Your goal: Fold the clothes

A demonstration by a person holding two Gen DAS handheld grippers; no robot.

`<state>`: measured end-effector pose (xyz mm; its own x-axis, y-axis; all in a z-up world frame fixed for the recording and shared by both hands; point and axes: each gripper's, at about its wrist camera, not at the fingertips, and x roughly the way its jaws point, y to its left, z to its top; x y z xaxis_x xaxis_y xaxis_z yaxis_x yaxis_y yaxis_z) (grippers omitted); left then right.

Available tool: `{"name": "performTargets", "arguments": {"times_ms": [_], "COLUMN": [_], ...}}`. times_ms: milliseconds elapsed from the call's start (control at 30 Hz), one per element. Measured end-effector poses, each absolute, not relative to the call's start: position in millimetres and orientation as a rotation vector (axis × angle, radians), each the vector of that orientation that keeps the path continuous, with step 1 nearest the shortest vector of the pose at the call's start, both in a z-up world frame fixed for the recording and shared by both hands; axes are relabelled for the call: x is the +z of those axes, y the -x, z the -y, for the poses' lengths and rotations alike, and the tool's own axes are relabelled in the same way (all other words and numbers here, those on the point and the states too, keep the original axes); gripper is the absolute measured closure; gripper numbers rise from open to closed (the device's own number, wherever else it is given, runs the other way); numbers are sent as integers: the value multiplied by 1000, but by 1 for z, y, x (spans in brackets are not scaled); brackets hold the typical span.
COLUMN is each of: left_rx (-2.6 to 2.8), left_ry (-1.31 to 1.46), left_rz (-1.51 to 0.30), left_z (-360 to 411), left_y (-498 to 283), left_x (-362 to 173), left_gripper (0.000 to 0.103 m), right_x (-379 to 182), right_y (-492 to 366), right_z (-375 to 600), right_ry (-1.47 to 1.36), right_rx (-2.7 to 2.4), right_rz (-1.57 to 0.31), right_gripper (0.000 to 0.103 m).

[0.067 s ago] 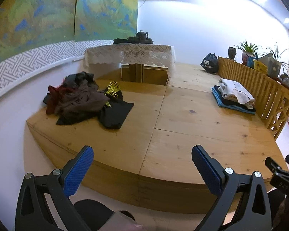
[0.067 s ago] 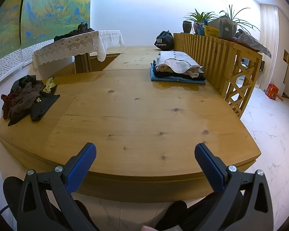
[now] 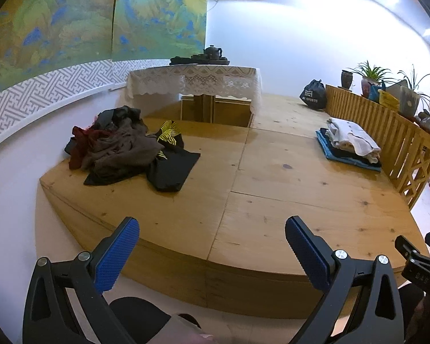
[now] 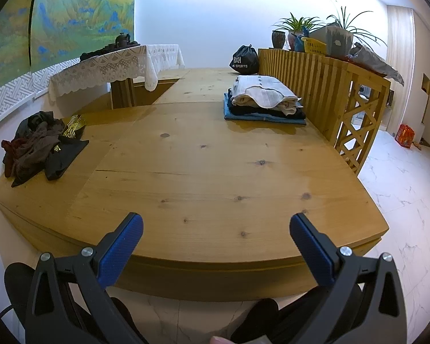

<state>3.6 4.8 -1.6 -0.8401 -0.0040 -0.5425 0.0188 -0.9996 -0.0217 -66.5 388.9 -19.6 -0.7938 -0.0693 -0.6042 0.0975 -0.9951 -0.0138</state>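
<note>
A heap of unfolded clothes (image 3: 123,149), brown, dark red and black with a yellow print, lies on the far left of the wooden platform (image 3: 272,200); the right wrist view shows the heap (image 4: 40,149) at its left edge. A stack of folded clothes (image 3: 349,143) with a white garment on top rests by the slatted rail, and the stack (image 4: 263,97) sits at the back right in the right wrist view. My left gripper (image 3: 212,229) hangs open over the platform's front edge, holding nothing. My right gripper (image 4: 216,226) is open and empty too.
A wooden slatted rail (image 4: 329,86) with potted plants (image 4: 298,28) borders the platform's right side. A lace-covered table (image 3: 195,80) carrying a teapot stands at the back. A black sports bag (image 4: 245,60) sits behind the folded stack. White marble floor (image 4: 401,186) lies to the right.
</note>
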Motion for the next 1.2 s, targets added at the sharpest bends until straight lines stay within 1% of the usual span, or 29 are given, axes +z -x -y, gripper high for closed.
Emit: {"name": "performTargets", "arguments": {"times_ms": [233, 333, 500, 1200], "left_rx": [-2979, -2969, -2990, -2988], "left_ry": [-795, -828, -888, -921], "left_rz": [31, 17, -40, -3], "left_z": [-21, -25, -1, -20], "left_y": [-15, -13, 6, 13], "left_x": [-7, -9, -5, -13], "left_gripper": [1, 1, 1, 1], "right_x": [-23, -24, -26, -29], "right_y": [69, 71, 72, 87], "right_z": [-390, -390, -391, -387], "right_ry": [-979, -982, -987, -1028], "right_rx": [-2886, -2883, -2878, -2862], "right_rz": [-61, -58, -53, -60], "right_gripper": [0, 0, 0, 0]}}
